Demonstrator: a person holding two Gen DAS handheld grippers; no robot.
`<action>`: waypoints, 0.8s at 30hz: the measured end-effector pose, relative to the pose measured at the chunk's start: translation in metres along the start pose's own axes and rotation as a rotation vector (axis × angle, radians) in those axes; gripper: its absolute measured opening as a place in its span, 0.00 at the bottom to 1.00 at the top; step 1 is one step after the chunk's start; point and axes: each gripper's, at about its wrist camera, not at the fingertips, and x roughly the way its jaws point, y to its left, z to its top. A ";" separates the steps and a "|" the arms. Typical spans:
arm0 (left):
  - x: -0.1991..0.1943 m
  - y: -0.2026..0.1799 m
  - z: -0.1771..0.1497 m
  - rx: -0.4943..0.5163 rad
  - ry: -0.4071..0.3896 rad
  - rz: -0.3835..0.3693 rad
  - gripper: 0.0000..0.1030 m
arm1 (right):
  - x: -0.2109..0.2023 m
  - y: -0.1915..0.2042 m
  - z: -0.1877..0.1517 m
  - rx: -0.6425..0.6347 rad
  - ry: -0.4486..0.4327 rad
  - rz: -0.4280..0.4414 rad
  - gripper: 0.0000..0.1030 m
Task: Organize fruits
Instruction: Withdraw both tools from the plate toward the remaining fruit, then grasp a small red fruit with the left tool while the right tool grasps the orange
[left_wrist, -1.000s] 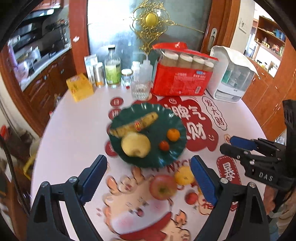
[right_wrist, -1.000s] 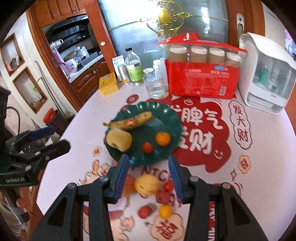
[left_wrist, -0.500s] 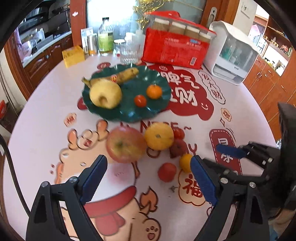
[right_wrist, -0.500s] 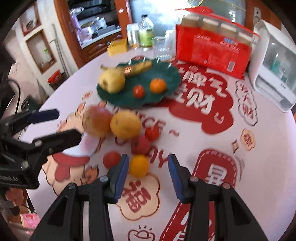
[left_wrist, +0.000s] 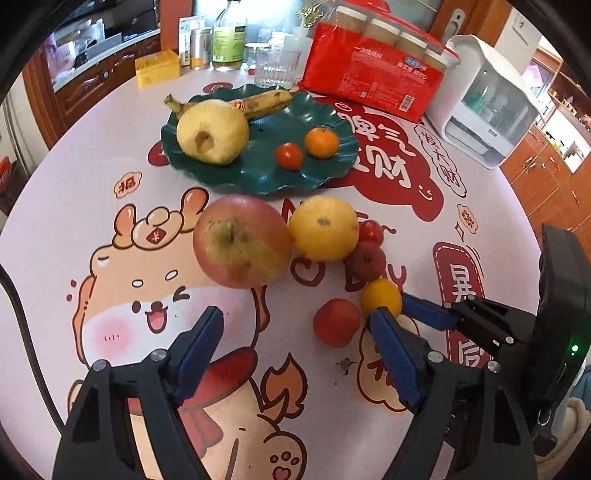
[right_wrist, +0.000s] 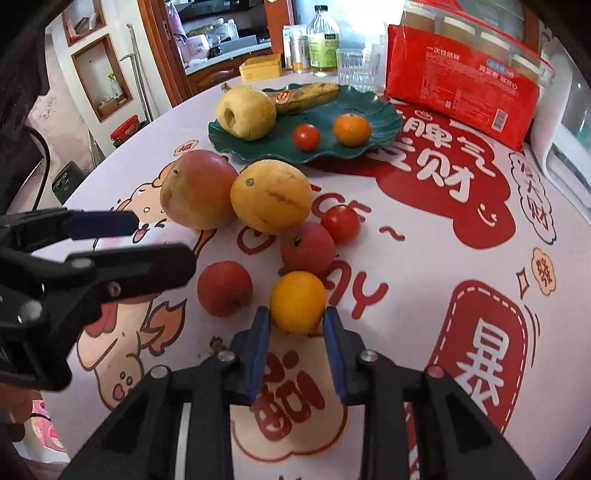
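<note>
My right gripper (right_wrist: 297, 314) is shut on a small orange (right_wrist: 297, 302) that rests on the table; both blue pads press its sides. My left gripper (left_wrist: 295, 321) hovers just short of a large red apple (left_wrist: 242, 242). Its jaws are closing and nothing is between them. Beside the apple lie a yellow orange (left_wrist: 323, 228), a tomato (left_wrist: 370, 232), a dark red fruit (left_wrist: 365, 260) and a small red fruit (left_wrist: 336, 323). The green plate (left_wrist: 332, 173) behind holds a pear (left_wrist: 212, 134), a banana (left_wrist: 266, 103), a mandarin (left_wrist: 321, 142) and a cherry tomato (left_wrist: 290, 156).
A red pack of cups (left_wrist: 373, 81), a glass (left_wrist: 273, 66), bottles (left_wrist: 227, 40) and a yellow box (left_wrist: 157, 72) line the far edge of the round table. A white appliance (left_wrist: 487, 107) stands at the back right. Printed cloth covers the table.
Both grippers have dropped toward the loose fruit near the plate. The right jaws have closed onto the small orange. The left jaws stand a little narrower.
</note>
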 end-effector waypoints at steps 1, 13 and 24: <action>0.002 0.000 -0.001 -0.005 0.003 -0.001 0.79 | 0.001 0.000 0.000 -0.003 -0.010 -0.002 0.28; 0.014 -0.001 0.000 -0.044 0.016 -0.012 0.77 | 0.011 -0.003 0.007 -0.008 -0.035 0.010 0.29; 0.030 -0.009 -0.005 -0.050 0.054 -0.070 0.57 | 0.003 -0.018 -0.005 0.023 -0.067 -0.017 0.28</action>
